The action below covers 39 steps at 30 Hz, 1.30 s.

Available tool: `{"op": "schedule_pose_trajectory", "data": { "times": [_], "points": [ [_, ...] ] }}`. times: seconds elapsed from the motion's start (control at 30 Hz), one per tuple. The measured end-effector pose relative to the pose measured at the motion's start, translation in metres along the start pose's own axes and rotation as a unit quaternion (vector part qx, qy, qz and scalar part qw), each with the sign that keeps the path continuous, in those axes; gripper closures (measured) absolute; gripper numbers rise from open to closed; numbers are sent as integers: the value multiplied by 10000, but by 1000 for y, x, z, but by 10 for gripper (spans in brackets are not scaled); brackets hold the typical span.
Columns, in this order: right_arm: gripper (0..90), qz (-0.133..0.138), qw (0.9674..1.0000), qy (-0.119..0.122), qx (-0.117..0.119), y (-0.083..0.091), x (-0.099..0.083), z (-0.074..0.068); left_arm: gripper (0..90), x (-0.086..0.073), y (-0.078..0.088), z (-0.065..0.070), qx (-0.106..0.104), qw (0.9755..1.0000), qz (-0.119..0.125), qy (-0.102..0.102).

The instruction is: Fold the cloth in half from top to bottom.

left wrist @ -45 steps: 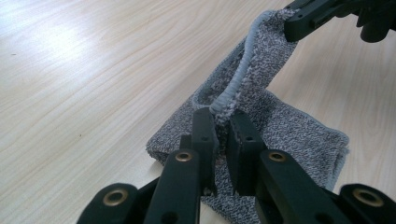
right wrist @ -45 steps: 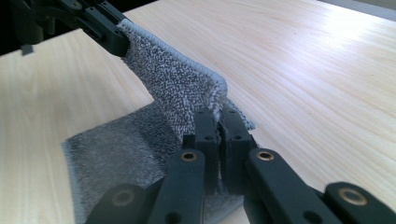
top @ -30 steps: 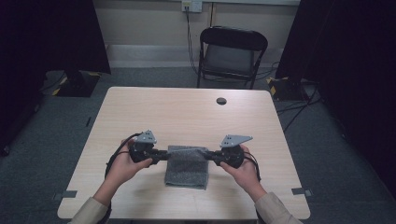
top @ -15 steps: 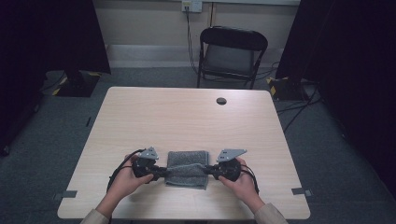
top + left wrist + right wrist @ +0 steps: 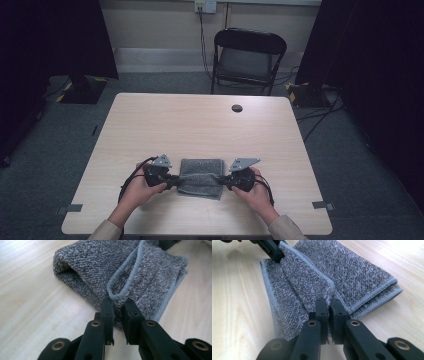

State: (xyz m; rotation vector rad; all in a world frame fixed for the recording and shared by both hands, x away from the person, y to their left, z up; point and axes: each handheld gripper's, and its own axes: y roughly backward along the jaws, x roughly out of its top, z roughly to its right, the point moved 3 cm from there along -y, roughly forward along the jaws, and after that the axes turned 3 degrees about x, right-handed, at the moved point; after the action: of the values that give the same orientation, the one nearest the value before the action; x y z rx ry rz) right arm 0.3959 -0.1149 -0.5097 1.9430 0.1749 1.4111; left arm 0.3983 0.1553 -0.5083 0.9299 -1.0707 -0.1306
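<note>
A grey terry towel (image 5: 200, 177) lies folded on the pale wooden table (image 5: 200, 125), close to its near edge. My left gripper (image 5: 175, 181) lies low at the towel's left side. In the left gripper view its jaws (image 5: 118, 303) pinch the lighter hem of the top layer, with only a narrow gap between them. My right gripper (image 5: 222, 181) is at the towel's right side, its jaws (image 5: 328, 302) closed tight on the towel's (image 5: 352, 272) corner. The held edge runs as a raised ridge between the two grippers. The left gripper (image 5: 272, 251) also shows far off in the right gripper view.
A small round black grommet (image 5: 237, 108) sits in the far part of the table. A black folding chair (image 5: 247, 55) stands beyond the far edge. Dark curtains hang at both sides. The person's forearms come in over the near edge.
Both hands have sunk toward the table and come a little nearer the person, carrying the towel's edge down with them. The towel now lies flatter and folded over.
</note>
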Motion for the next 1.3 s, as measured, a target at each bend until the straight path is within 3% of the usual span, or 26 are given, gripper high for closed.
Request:
{"op": "schedule_pose_trajectory", "data": {
  "times": [0.17, 0.4, 0.6, 0.77, 0.87, 1.03, 1.1, 1.2, 1.3],
  "points": [
    [859, 73, 10000, -28, -36, 0, 1, 9, 792, 2, -2, -2, -29, 10000, 47, 54],
    [801, 73, 10000, -5, -16, 2, -1, 5, 754, 3, 0, 1, -24, 10000, 47, 0],
    [742, 162, 9998, -68, 32, 7, -2, 2, 642, 5, 4, 5, -36, 9998, 184, 8],
    [634, 292, 9994, -161, 35, 13, -1, 0, 573, 9, 11, 4, -29, 9993, 368, 51],
    [572, 393, 9990, -219, 36, 18, 4, 0, 577, 13, 15, 4, -49, 9989, 462, 65],
    [564, 590, 9974, -408, -86, 27, 14, 10, 580, 22, 22, -1, 54, 9979, 635, 151],
    [567, 582, 9970, -455, -232, 27, 17, 17, 585, 25, 20, -5, 136, 9978, 627, 172],
    [582, 487, 9969, -473, -394, 22, 20, 25, 606, 25, 12, -8, 87, 9981, 577, 214],
    [594, 381, 9978, -477, -271, 12, 19, 24, 636, 21, 4, -7, -27, 9985, 489, 242]
  ]
}}
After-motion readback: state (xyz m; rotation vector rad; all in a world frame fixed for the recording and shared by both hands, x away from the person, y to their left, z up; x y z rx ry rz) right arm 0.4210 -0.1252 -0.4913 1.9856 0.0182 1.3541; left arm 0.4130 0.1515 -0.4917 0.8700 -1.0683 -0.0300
